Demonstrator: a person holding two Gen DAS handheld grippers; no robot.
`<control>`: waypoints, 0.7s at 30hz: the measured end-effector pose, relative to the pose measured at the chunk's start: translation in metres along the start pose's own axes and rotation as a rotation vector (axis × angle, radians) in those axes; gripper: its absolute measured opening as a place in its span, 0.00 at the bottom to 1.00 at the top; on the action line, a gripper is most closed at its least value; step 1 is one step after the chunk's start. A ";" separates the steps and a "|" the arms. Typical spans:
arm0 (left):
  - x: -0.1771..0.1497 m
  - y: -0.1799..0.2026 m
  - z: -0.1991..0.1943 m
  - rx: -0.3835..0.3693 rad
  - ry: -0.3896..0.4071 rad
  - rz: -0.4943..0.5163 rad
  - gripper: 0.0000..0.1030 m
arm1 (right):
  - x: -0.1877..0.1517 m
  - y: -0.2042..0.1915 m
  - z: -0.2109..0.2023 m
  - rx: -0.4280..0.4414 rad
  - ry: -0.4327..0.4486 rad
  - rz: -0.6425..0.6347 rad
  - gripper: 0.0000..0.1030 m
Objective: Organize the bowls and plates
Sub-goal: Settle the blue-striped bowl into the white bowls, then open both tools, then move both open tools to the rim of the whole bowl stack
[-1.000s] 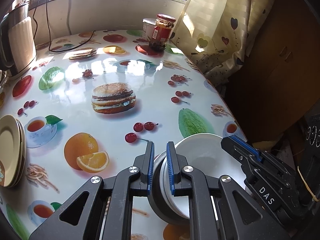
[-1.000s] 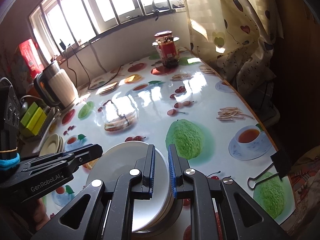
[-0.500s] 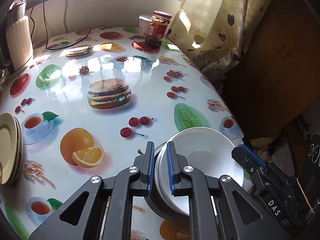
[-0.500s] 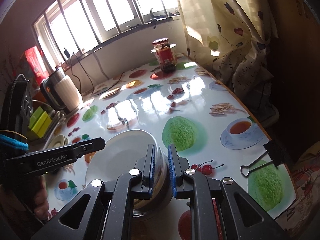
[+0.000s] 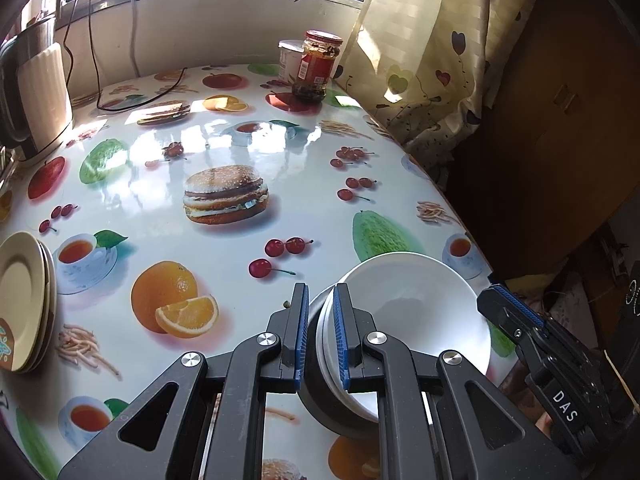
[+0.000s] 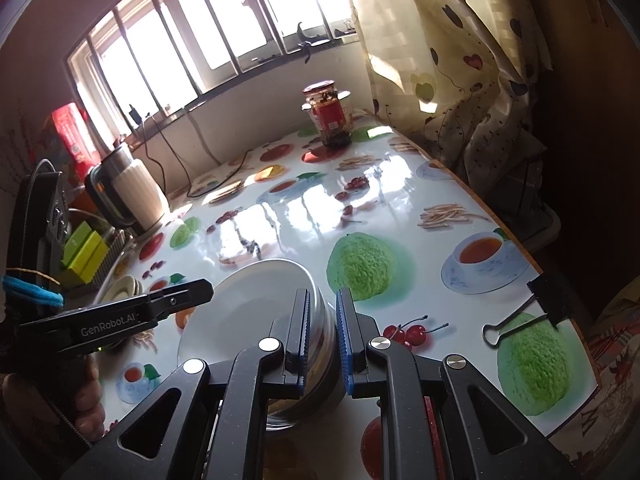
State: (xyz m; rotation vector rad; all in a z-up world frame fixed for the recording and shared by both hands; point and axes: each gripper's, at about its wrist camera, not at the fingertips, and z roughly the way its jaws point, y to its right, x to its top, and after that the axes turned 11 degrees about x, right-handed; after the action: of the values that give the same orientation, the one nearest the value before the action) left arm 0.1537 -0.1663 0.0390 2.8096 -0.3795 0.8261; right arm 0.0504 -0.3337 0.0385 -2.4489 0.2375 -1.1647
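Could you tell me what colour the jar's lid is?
Red; the jar's lid shows best in the left wrist view.

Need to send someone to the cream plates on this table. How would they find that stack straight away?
Start at the round table with the fruit-and-burger print, window behind it. Follow its left edge forward from the kettle: the cream plates lie stacked beside a printed teacup. Unlike the white bowls, they are flat, yellowish and ungripped.

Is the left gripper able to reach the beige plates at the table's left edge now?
Probably not right away. The left gripper is shut on the white bowls' rim, and the right gripper clamps the far side. The tablecloth between it and the beige plates is bare, so after release the way looks free.
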 end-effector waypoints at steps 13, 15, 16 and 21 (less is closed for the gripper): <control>-0.022 -0.011 -0.034 0.061 0.100 0.005 0.17 | -0.005 -0.006 -0.036 -0.022 0.080 -0.020 0.14; -0.028 -0.010 -0.042 0.098 0.144 0.036 0.20 | -0.007 -0.005 -0.042 -0.030 0.092 -0.011 0.14; -0.031 -0.010 -0.043 0.103 0.149 0.039 0.21 | -0.009 -0.005 -0.044 -0.032 0.095 -0.007 0.15; -0.042 -0.012 -0.049 0.122 0.170 0.055 0.23 | -0.021 -0.001 -0.051 -0.047 0.098 -0.004 0.25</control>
State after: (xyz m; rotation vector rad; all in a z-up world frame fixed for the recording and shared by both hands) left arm 0.0988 -0.1350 0.0549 2.8209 -0.3925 1.1273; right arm -0.0020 -0.3408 0.0532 -2.4365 0.2919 -1.2973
